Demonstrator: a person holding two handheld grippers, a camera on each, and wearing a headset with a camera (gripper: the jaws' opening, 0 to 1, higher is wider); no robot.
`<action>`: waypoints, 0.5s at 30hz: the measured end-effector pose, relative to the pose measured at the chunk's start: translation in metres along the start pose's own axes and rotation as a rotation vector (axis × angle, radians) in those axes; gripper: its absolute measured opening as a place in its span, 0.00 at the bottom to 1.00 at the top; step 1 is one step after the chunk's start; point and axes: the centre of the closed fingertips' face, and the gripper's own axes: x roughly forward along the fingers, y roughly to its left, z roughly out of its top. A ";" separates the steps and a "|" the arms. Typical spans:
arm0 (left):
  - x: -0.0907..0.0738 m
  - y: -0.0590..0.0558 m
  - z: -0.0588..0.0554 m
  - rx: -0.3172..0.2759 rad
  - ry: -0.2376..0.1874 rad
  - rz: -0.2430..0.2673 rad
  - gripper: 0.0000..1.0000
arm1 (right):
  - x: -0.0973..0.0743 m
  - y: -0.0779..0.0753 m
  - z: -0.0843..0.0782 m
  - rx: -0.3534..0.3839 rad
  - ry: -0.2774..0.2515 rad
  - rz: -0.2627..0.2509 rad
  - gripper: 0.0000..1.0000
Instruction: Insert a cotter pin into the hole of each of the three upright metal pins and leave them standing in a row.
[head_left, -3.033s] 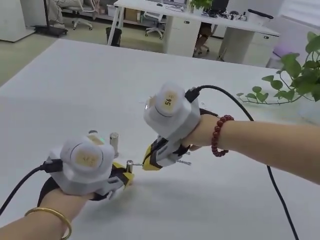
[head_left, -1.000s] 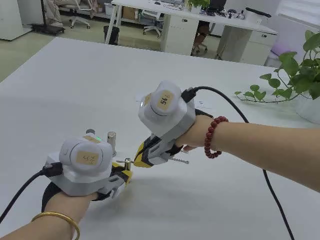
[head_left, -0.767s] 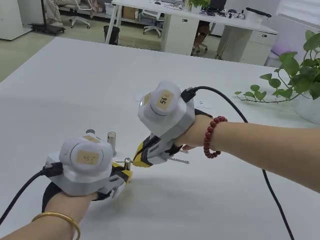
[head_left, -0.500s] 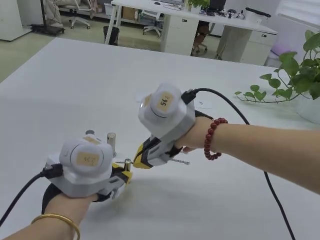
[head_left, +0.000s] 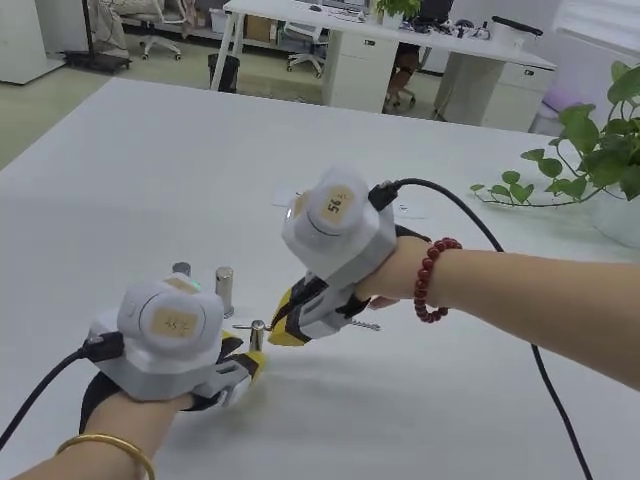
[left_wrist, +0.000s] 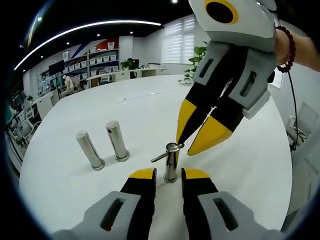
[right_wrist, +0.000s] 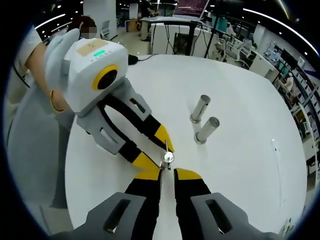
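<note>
Right gripper (right_wrist: 168, 172): jaws drawn in to a thin slit, tips right at the head of the near metal pin (left_wrist: 171, 162), pinched on the head end of the cotter pin (left_wrist: 159, 157). The cotter pin sits crosswise through the hole near the pin's top, its free end poking out on the side away from the right gripper. Left gripper (left_wrist: 171, 175): jaws straddle that pin's base with a narrow gap, low on the table (head_left: 450, 400); can't tell if they actually bite or just flank it. The pin is upright. The grippers meet nose to nose over it, with the right one coming down at a slant. A second pin (left_wrist: 118, 141) and a third pin (left_wrist: 91, 150) stand upright just beside each other, near the worked pin, apart from both grippers. In the head view they sit just behind the left gripper's housing. Red bead bracelet (head_left: 430, 280) on the right wrist, black cable (head_left: 470, 205) trailing off across the table.
</note>
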 end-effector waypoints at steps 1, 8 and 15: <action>-0.001 0.000 0.000 0.000 -0.002 -0.001 0.21 | -0.002 0.000 0.000 0.003 -0.002 0.004 0.12; -0.009 -0.001 0.000 -0.007 -0.024 -0.020 0.30 | -0.014 -0.006 0.013 0.072 -0.081 0.008 0.17; -0.022 -0.002 0.002 0.000 -0.057 -0.040 0.40 | -0.017 -0.022 0.025 0.176 -0.166 -0.030 0.19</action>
